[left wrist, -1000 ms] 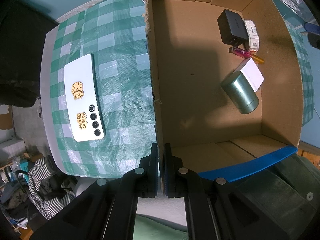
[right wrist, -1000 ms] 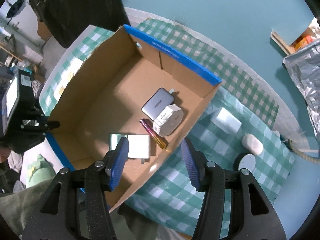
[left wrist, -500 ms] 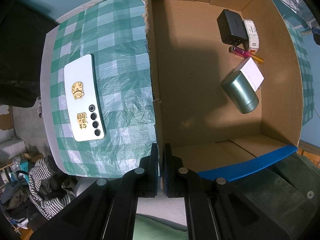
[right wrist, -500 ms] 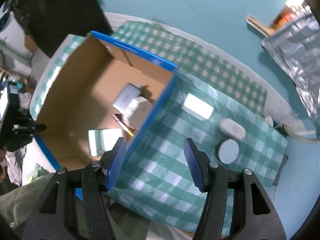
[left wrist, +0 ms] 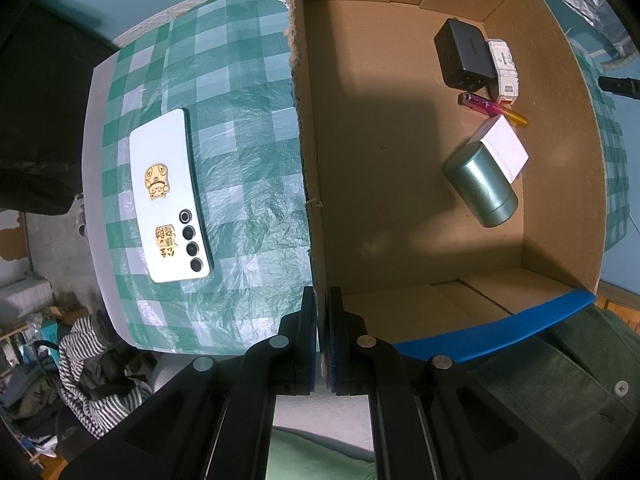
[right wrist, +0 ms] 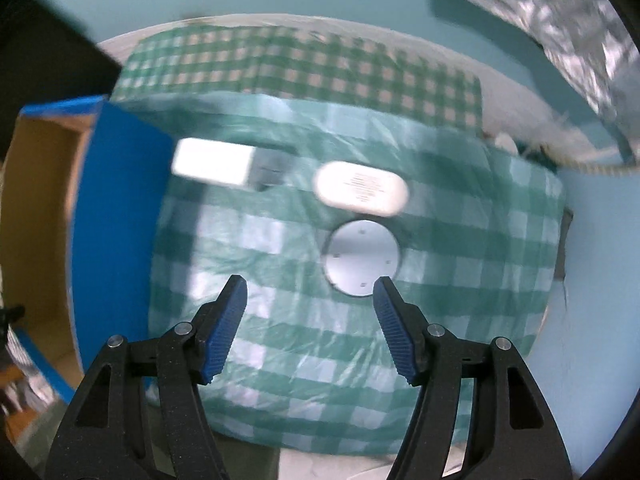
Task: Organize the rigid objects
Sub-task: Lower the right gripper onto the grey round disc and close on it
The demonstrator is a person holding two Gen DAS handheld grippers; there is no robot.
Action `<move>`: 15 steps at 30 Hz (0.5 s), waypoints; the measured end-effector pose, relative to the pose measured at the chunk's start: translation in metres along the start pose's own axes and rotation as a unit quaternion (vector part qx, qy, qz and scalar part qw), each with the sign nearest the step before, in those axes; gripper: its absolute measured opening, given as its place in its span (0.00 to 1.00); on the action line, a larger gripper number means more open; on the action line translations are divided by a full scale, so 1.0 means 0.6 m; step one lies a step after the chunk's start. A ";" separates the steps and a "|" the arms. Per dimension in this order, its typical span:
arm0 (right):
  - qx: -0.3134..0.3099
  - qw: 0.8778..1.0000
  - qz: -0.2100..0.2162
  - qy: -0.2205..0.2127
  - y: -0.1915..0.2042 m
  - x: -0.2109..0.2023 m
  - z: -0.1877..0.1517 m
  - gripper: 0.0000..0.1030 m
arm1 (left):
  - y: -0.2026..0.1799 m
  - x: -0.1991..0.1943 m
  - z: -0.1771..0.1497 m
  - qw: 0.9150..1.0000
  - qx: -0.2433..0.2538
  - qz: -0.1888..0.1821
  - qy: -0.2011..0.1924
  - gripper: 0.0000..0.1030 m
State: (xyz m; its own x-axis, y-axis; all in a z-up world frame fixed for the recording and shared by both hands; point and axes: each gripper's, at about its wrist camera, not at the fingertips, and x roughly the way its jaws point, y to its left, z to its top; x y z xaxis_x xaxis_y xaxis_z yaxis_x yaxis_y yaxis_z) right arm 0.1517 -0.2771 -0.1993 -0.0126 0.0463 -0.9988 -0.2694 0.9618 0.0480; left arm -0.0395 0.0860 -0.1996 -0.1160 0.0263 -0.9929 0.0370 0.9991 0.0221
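My left gripper (left wrist: 322, 300) is shut on the near left wall of the cardboard box (left wrist: 400, 220). Inside the box lie a black charger (left wrist: 464, 54), a white adapter (left wrist: 506, 70), a pink tube (left wrist: 486, 105), a white cube (left wrist: 506, 148) and a green cylinder (left wrist: 480, 188). A white phone (left wrist: 168, 196) lies on the checked cloth left of the box. My right gripper (right wrist: 310, 284) hangs over the cloth beside the box's blue wall (right wrist: 116, 220), jaws opening, nothing between them. A round silver disc (right wrist: 361, 258) sits by its right fingertip, with a white oval case (right wrist: 361, 188) and a white block (right wrist: 214, 162) beyond.
The green checked cloth (right wrist: 280, 340) covers a small round table whose edge falls away close below the grippers. Crinkled foil (right wrist: 560, 20) lies at the upper right. Striped fabric (left wrist: 92, 364) is heaped on the floor. A person's green garment (left wrist: 540, 400) is beside the box.
The right gripper has swung from above the box's inside to over the cloth right of the box, come lower, and its jaws have widened. The left gripper has kept still.
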 end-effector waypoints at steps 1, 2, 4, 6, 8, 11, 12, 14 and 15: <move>0.010 1.000 0.002 0.005 -0.009 0.008 0.003 0.65 | 0.000 0.000 0.000 1.000 0.000 0.000 0.000 0.05; 0.018 1.000 0.003 0.011 -0.019 0.017 0.005 0.67 | 0.000 -0.001 0.000 1.000 -0.001 0.000 0.000 0.05; 0.028 0.999 0.000 0.018 -0.034 0.033 0.009 0.68 | -0.001 0.000 0.001 1.000 -0.001 0.001 0.001 0.05; 0.035 0.999 0.000 0.021 -0.041 0.044 0.012 0.68 | -0.001 0.000 0.001 1.000 -0.001 0.000 0.001 0.05; 0.046 0.999 0.002 0.028 -0.051 0.058 0.014 0.68 | -0.002 0.000 0.001 1.000 -0.001 0.000 0.002 0.05; 0.057 0.998 0.005 0.030 -0.060 0.071 0.018 0.68 | -0.001 -0.001 0.001 1.000 -0.003 0.000 0.002 0.05; 0.059 0.998 0.008 0.031 -0.062 0.075 0.020 0.68 | -0.001 -0.001 0.001 1.000 -0.004 0.000 0.002 0.05; 0.060 0.998 0.008 0.032 -0.063 0.082 0.024 0.68 | 0.001 -0.001 0.001 1.000 -0.006 0.000 0.002 0.05; 0.059 0.998 0.006 0.032 -0.063 0.085 0.026 0.68 | 0.001 -0.001 0.001 1.000 -0.007 0.000 0.002 0.05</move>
State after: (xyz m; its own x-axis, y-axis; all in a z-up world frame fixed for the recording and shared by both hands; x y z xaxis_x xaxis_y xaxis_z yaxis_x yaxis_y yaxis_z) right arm 0.1761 -0.3072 -0.2518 -0.0786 0.0440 -0.9959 -0.1527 0.9867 0.0557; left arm -0.0389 0.0867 -0.1993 -0.1205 0.0258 -0.9924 0.0226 0.9995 0.0232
